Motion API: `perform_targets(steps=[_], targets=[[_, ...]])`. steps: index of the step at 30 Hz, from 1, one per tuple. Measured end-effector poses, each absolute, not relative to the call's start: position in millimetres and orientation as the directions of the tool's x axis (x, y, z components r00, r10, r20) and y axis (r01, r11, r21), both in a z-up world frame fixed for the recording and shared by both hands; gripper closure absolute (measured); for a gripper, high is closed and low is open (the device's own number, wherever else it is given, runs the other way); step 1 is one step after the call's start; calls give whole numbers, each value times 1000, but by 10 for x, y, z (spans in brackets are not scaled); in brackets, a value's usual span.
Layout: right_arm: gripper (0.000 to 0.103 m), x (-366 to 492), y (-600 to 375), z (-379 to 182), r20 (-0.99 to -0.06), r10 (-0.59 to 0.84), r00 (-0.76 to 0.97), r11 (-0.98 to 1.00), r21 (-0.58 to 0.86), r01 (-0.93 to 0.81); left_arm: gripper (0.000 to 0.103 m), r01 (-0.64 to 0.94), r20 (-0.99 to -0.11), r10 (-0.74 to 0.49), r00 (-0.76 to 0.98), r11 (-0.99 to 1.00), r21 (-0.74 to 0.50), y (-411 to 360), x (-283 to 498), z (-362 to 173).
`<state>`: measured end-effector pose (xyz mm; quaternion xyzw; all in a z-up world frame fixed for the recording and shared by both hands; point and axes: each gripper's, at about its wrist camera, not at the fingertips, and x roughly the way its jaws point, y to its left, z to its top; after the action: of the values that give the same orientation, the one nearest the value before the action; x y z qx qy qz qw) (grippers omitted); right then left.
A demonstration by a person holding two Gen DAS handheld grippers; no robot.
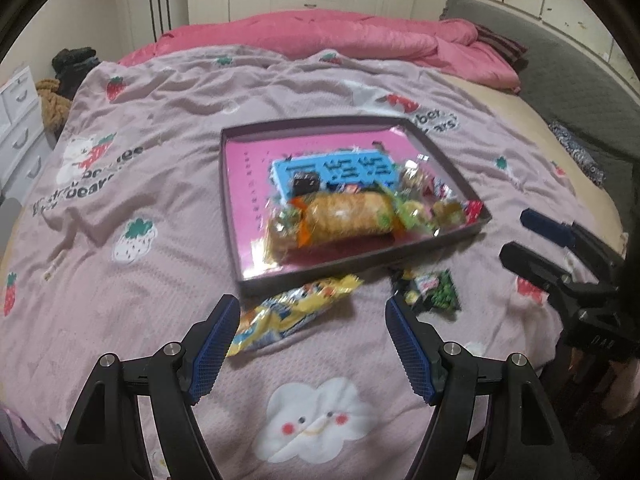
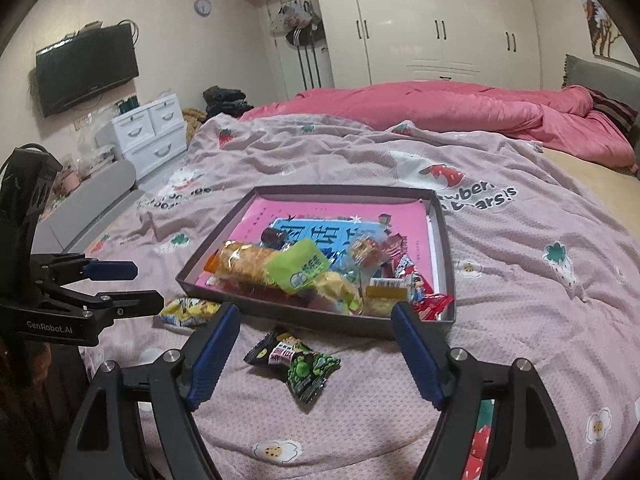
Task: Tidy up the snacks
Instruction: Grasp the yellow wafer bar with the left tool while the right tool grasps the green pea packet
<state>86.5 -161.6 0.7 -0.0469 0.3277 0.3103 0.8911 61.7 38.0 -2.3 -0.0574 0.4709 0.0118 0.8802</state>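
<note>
Two snacks lie on the bed blanket (image 2: 520, 208), just outside the near wall of the tray (image 1: 440, 148): a yellow bag (image 1: 296, 312) and a green and black packet (image 2: 298, 364). Inside the tray we see a pile of snacks (image 1: 360, 212). Our left gripper (image 1: 312, 344) is wide open over the yellow bag, holding nothing. Our right gripper (image 2: 314, 352) is wide open around the green packet, not touching it.

Bed, covered by a mauve strawberry-print sheet (image 2: 320, 152). Pink quilt (image 2: 460, 108), bunched along the far edge. Grey headboard (image 1: 560, 60), far right. White wardrobe (image 2: 432, 16) on the far wall. Wall-mounted television (image 2: 86, 68), left. White drawer unit (image 2: 150, 132) beneath it. Round wall clock (image 2: 203, 7).
</note>
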Motion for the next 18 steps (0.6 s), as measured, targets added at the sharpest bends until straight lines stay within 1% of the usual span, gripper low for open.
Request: perform_targets(steps=[3, 8, 15, 18], targets=[[25, 863, -1577, -32, -625, 524, 579, 794, 111, -598, 27, -76, -853, -38, 521, 993, -91, 434, 614, -150], [24, 934, -1472, -207, -675, 506, 537, 777, 88, -623, 27, -75, -880, -64, 470, 991, -113, 490, 687, -376], [24, 1049, -1266, -509, -755, 462, 466, 725, 19, -688, 27, -34, -882, -99, 461, 991, -129, 530, 839, -569], [24, 1067, -1181, -614, -777, 463, 427, 699, 23, -715, 27, -28, -879, -107, 465, 990, -136, 565, 919, -605]])
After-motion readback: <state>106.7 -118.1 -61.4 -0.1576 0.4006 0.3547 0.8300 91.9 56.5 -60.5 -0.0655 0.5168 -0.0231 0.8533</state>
